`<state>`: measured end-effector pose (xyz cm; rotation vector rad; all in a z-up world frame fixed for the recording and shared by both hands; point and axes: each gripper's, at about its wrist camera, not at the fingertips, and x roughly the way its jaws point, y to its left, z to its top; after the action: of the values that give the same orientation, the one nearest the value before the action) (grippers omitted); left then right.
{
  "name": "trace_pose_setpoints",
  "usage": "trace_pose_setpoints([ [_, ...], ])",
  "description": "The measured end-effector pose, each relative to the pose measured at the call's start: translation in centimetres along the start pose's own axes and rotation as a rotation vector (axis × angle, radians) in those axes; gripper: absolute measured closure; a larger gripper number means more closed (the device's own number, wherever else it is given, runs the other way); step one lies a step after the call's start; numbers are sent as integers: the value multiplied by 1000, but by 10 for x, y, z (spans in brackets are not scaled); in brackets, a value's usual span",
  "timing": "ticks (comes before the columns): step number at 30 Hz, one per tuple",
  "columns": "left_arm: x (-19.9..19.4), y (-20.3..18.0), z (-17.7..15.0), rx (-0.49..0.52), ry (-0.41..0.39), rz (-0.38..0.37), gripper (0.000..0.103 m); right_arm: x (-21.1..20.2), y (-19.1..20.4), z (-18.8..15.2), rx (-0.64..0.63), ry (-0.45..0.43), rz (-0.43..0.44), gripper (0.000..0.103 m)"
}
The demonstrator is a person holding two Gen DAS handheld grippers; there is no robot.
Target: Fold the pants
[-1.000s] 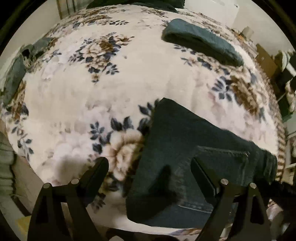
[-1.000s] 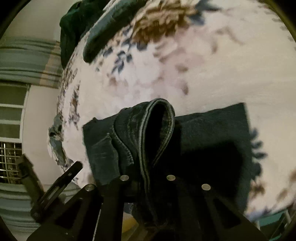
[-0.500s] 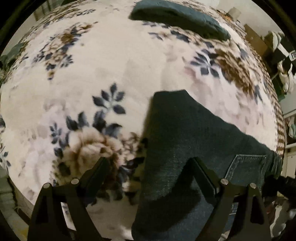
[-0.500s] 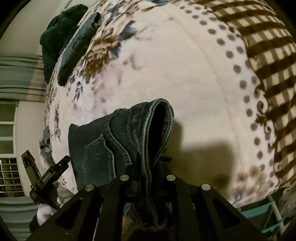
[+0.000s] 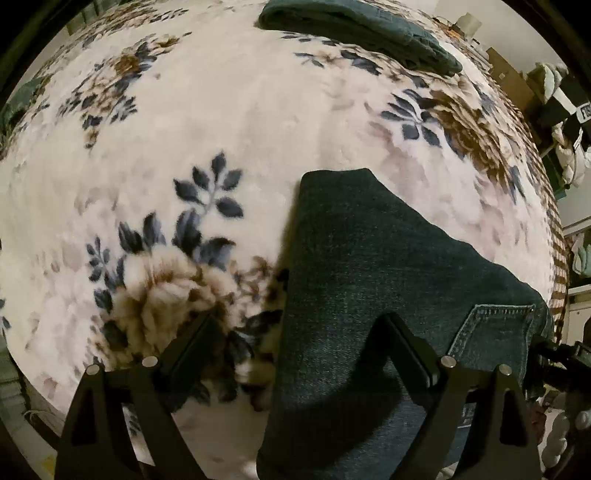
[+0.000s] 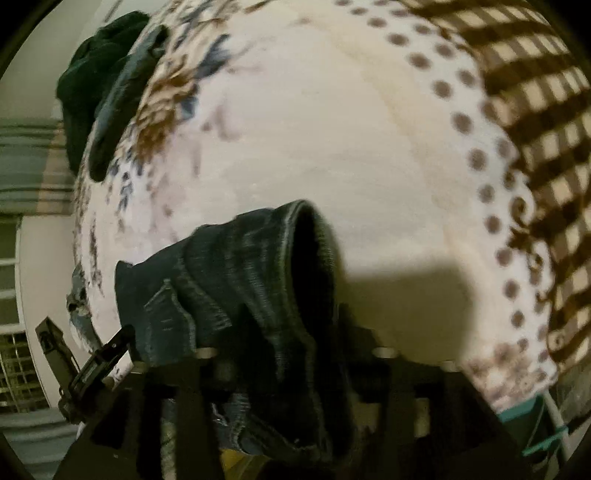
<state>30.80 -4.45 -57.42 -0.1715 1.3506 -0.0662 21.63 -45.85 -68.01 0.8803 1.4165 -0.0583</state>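
The dark blue jeans (image 5: 369, 295) lie folded on the floral blanket (image 5: 221, 129), a back pocket (image 5: 491, 332) showing at the right. My left gripper (image 5: 299, 332) is open and empty, its fingers straddling the jeans' left edge just above the cloth. In the right wrist view my right gripper (image 6: 291, 354) is shut on the jeans' waistband (image 6: 295, 280), which bunches up between its fingers and hides the tips. The left gripper (image 6: 92, 365) shows at the lower left of that view.
A folded teal garment (image 5: 362, 33) lies at the blanket's far edge; it and a dark green heap (image 6: 96, 74) show in the right wrist view. A brown checked border (image 6: 535, 110) runs along the blanket's right side. Shelves and clutter (image 5: 565, 110) stand beyond.
The right gripper has carried the waistband towards the blanket's checked edge. The left gripper has moved forward over the jeans, staying open.
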Motion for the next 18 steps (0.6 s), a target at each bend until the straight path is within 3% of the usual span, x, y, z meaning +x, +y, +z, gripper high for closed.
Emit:
trace_pose_setpoints([
  [5,7,20,-16,-90,46,-152,12,-10,-12,-22,43,20,50,30],
  [7,12,25,-21,-125,64,-223,12,-5,-19,-29,61,37,91,19],
  [9,16,26,-25,-142,70,-283,13,9,-24,-35,78,67,116,16],
  [10,17,24,-27,-140,60,-316,18,16,-26,-37,93,85,135,16],
  [11,17,23,-29,-136,48,-337,32,26,-28,-38,119,101,182,16],
  [13,13,19,-33,-120,18,-336,37,40,-28,-38,150,128,242,16],
  [14,10,20,-35,-122,8,-351,47,45,-26,-39,164,128,260,16],
  [15,7,22,-37,-127,-2,-361,59,46,-21,-38,157,103,266,20],
  [16,2,25,-41,-129,-10,-370,63,45,-16,-36,141,85,279,45],
  [17,-2,28,-45,-136,-13,-383,68,45,-11,-33,129,86,287,58],
  [18,-5,31,-50,-148,-11,-391,70,42,-2,-30,102,83,259,60],
])
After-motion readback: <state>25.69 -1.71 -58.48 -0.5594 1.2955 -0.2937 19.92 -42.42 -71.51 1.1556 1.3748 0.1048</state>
